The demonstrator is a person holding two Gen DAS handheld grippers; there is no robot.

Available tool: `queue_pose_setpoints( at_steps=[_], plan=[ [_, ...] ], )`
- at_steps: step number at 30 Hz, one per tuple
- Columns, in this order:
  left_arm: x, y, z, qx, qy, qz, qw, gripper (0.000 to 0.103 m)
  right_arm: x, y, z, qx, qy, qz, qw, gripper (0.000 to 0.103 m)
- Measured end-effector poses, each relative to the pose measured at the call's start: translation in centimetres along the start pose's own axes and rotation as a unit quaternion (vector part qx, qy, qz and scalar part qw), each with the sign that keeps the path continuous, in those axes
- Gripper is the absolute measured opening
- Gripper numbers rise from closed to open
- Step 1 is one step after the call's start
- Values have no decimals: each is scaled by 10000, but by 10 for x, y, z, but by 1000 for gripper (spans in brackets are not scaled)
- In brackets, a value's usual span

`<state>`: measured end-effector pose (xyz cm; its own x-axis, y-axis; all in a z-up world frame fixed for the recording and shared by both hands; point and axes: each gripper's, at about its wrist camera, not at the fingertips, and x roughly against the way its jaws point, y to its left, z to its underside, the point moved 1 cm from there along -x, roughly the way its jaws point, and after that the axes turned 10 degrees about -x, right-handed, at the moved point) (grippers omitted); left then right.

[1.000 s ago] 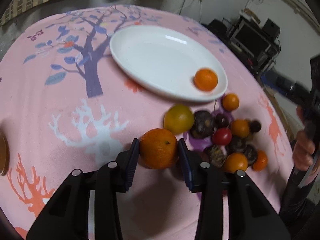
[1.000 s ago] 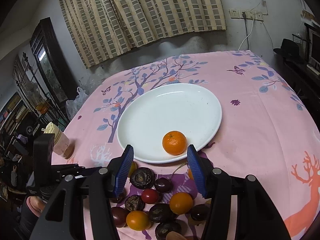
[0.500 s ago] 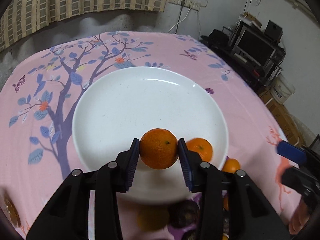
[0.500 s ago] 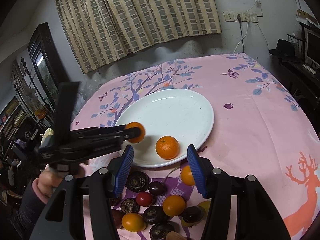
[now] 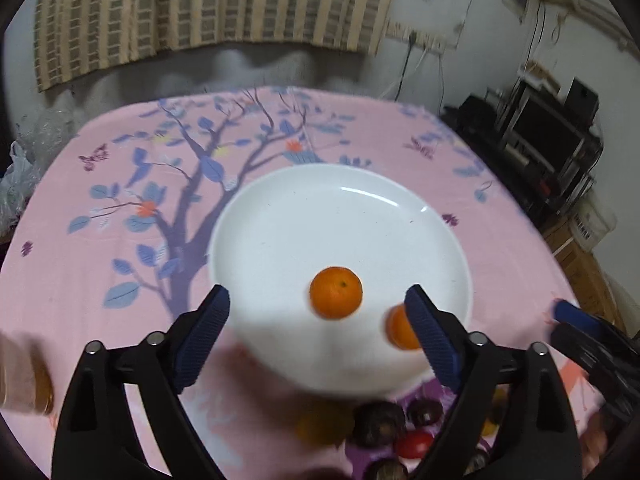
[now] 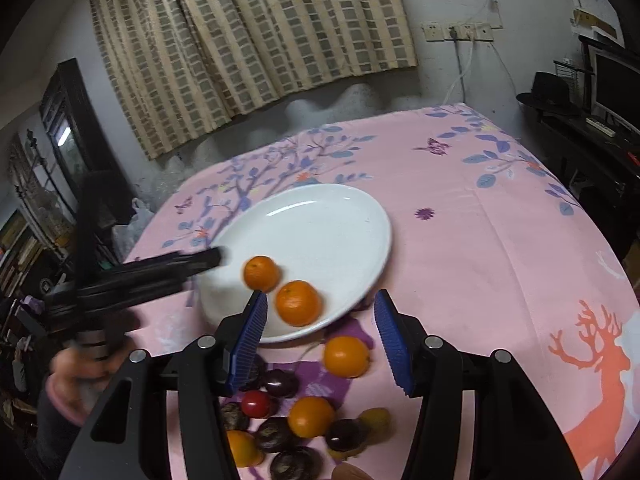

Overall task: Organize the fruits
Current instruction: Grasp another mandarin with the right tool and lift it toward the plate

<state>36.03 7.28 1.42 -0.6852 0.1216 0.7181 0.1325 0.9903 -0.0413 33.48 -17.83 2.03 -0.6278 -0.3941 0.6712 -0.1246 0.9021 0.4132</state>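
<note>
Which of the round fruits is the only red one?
The small red fruit in the pile on the pink tablecloth, near the plate; the others are orange, yellowish or dark.

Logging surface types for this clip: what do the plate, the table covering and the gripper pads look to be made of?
Plate: glazed ceramic or melamine, by its glossy white highlights. Table covering: matte printed fabric, creased. Right gripper pads: blue ribbed rubber or plastic.

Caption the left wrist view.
Left gripper open above white plate holding two oranges.
</note>
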Motion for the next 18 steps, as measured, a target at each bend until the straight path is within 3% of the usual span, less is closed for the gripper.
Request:
queue_pose_setpoints(
  at_steps=[3,11,12,14,18],
  plan=[
    [30,8,30,86,-200,-17,9998,90,-26,-6,8,24,390,156,9991,55],
    [57,28,90,-12,-85,228,9997,90,-66,4,33,485,1046,526,9919,52],
    [58,30,96,-27,-55,184,9998,90,-70,4,35,501,1102,565,9910,51],
    [60,38,105,-17,-10,39,10000,90,-76,3,39,526,1186,646,9894,41],
    [61,55,111,72,16,-196,9998,78,-69,-1,36,344,1122,549,9916,40]
  ],
)
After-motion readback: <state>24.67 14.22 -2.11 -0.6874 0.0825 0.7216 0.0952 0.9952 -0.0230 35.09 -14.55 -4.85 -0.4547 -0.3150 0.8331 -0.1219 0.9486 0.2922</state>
